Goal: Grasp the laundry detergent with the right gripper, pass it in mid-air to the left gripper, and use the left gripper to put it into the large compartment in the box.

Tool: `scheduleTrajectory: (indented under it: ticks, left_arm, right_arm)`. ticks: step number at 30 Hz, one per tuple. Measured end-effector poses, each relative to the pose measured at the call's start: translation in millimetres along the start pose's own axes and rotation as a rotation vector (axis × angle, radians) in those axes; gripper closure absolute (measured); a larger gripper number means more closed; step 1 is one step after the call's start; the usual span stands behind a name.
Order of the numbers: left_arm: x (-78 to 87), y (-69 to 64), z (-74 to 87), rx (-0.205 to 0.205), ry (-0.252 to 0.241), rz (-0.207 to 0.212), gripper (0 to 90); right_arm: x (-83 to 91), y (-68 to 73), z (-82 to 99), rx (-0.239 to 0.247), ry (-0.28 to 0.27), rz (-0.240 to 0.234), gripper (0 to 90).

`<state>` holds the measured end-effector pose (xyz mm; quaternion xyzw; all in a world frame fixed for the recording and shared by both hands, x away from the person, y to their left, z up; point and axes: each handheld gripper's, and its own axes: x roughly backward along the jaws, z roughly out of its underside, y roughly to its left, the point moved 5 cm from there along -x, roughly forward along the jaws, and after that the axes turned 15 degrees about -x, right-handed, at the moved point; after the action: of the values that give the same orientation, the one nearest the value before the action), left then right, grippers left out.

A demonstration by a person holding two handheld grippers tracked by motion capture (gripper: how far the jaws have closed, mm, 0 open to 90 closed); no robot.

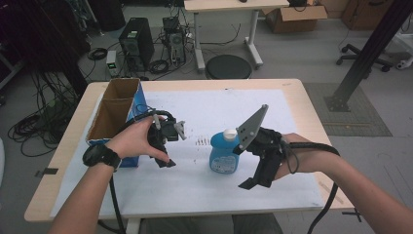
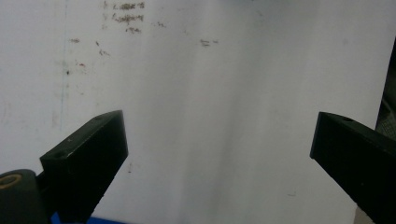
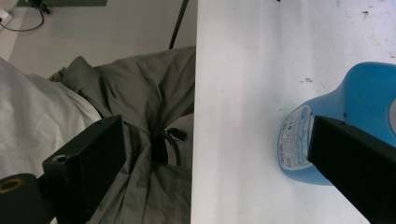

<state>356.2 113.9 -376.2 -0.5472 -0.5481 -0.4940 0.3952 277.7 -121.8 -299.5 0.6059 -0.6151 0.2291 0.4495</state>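
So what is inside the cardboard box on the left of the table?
The cardboard box stands open, with two compartments. Only brown inner walls show; the bottoms are hidden by the walls, so any contents cannot be told.

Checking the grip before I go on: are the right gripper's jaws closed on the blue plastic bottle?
No, the right gripper has its jaws spread wide beside the blue plastic bottle, not clamping it.

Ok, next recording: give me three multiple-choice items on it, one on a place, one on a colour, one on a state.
1. Where does the cardboard box stand?
A. table's left edge
B. table's right edge
C. on the floor

2. What colour is the bottle?
A. red
B. blue
C. green

3. How are the right tool's jaws?
A. open, empty
B. shut on the bottle
C. shut on the box

Key: A, the high view shows it beside the left hand; B, blue body, white cap; A, the right gripper view shows jaws wide apart, the bottle behind one.
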Motion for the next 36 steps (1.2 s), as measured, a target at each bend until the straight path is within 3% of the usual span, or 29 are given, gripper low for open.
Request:
scheduleTrajectory:
  ticks: [9,21,29,36]
  left_arm:
    - [2.9,0.9,0.0,0.003,0.006,-0.007,4.7]
    - [7.0,3.0,-0.6,0.003,0.005,-0.011,4.7]
    - [9.4,2.7,1.2,0.008,0.002,-0.013,4.7]
    - [9.4,2.7,1.4,0.012,-0.004,-0.017,4.7]
  right_arm:
    - [12.6,-0.5,-2.6,0.004,-0.043,-0.021,3.6]
    - [42.4,-11.5,-7.5,0.025,-0.183,-0.028,2.1]
    - [60.2,-29.5,-6.5,0.018,-0.294,-0.003,0.6]
    - [66.5,-51.9,6.1,-0.038,-0.357,0.02,0.5]
